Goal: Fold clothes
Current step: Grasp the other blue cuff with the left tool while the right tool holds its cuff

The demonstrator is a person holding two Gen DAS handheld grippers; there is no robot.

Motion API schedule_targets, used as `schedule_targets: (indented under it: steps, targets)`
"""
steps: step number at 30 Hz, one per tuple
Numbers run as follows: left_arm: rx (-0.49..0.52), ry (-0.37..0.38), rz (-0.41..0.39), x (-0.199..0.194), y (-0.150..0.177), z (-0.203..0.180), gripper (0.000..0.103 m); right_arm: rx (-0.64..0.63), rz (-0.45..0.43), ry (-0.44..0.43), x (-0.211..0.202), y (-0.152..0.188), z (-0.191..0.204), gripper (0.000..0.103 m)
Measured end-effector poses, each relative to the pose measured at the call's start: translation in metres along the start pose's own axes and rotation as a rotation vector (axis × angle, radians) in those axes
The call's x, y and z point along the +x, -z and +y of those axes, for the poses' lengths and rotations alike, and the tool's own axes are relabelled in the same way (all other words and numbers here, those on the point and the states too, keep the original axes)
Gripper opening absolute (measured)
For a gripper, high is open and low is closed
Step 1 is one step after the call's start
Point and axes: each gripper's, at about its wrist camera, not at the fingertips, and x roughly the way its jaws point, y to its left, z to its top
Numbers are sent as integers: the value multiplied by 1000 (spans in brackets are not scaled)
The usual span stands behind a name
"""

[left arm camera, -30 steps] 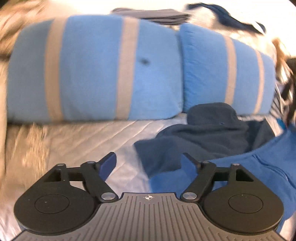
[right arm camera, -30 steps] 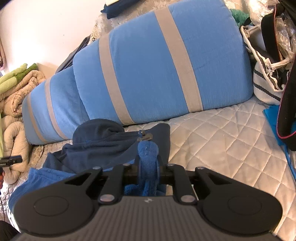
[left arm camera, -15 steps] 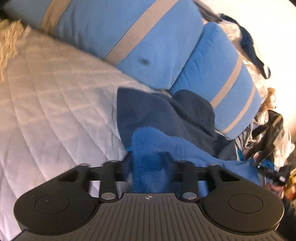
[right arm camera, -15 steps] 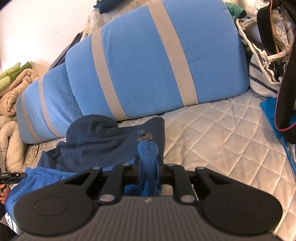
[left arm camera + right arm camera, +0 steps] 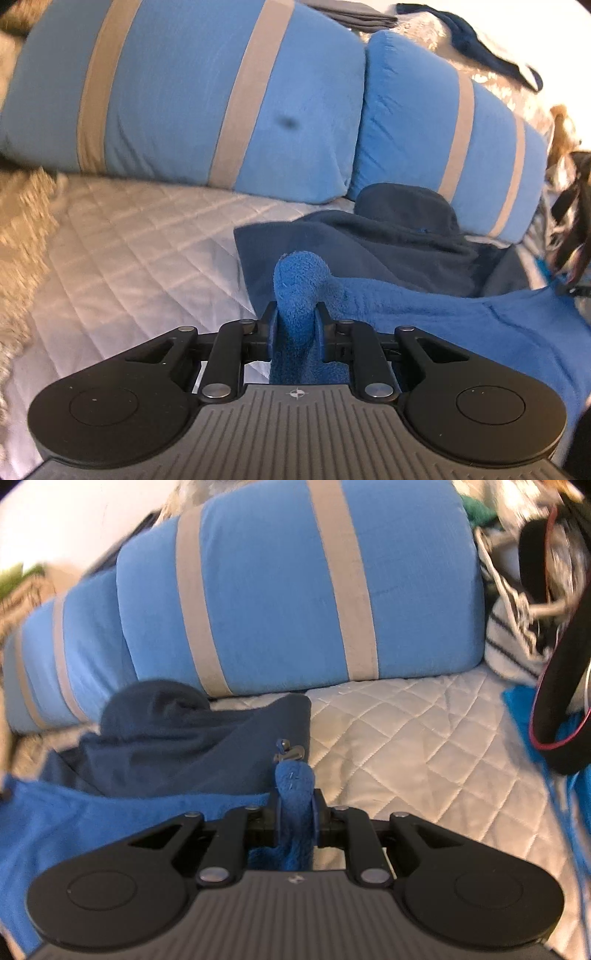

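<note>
A bright blue fleece garment [image 5: 461, 325] is stretched between my two grippers above a white quilted bed [image 5: 129, 251]. My left gripper [image 5: 295, 317] is shut on one bunched corner of it. My right gripper [image 5: 295, 805] is shut on another bunched corner, where a metal zipper pull [image 5: 288, 751] sticks up; the garment [image 5: 92, 812] runs off to the left. A dark navy garment [image 5: 388, 243] lies crumpled on the bed just beyond the blue one, also in the right wrist view [image 5: 192, 738].
Two blue pillows with beige stripes [image 5: 207, 99] [image 5: 303, 590] lean along the back of the bed. A beige blanket [image 5: 22, 229] lies at the left. A striped bag [image 5: 517, 638] and a black strap [image 5: 565, 686] crowd the right side. Folded dark clothes [image 5: 351, 11] sit on top.
My left gripper was open a second ago; it has closed on a corner of the blue garment and lifted it. My right gripper keeps its hold and has shifted slightly.
</note>
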Motion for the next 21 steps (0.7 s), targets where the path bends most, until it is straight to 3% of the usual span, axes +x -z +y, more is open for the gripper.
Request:
schedule_targets:
  steps: [5,10,21]
  targets:
    - [53,-94,-3,0,-4,-19,19,-147,9,113,0,2,27,15]
    - [70,-115,-8,-3,-8,-25,19,-146,34,172,2,-1,35,15]
    - [68,-110,-26,-8,-11,-25,19,-113,16,185,-2,-3,40,15]
